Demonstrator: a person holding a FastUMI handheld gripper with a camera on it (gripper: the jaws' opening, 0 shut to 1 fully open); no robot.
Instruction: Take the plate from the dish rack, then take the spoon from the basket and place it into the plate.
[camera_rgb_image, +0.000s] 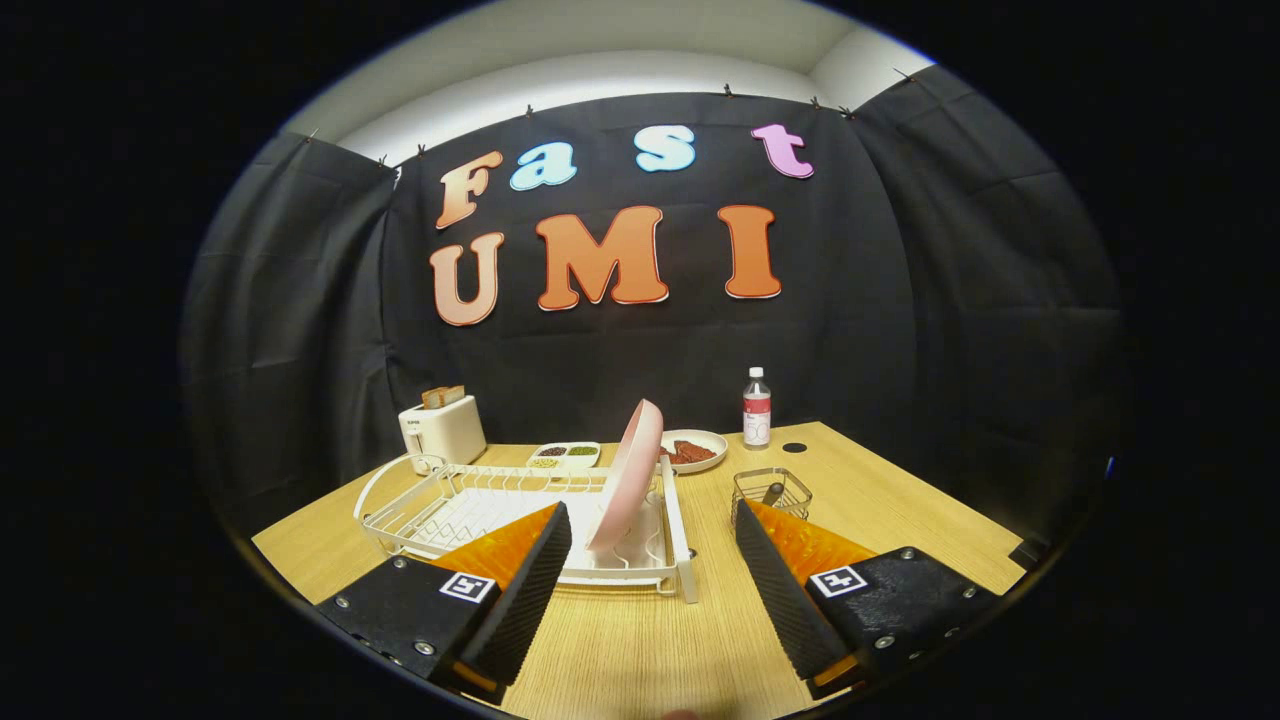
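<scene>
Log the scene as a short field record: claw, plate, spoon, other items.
claw: open, fingers spread, holding nothing
plate: pink, on edge in the rack, just ahead of the fingers
spoon: handle sticking up in the wire basket, right of the rack
other: toaster, bottle, two food dishes at the table's back
stage: plate not yet grasped

Spoon (773, 493) mostly hidden in wire basket (771, 495), only dark handle tip visible. Near left corner of dish rack (520, 510) hidden behind spread, empty tongs (655, 585).
</scene>
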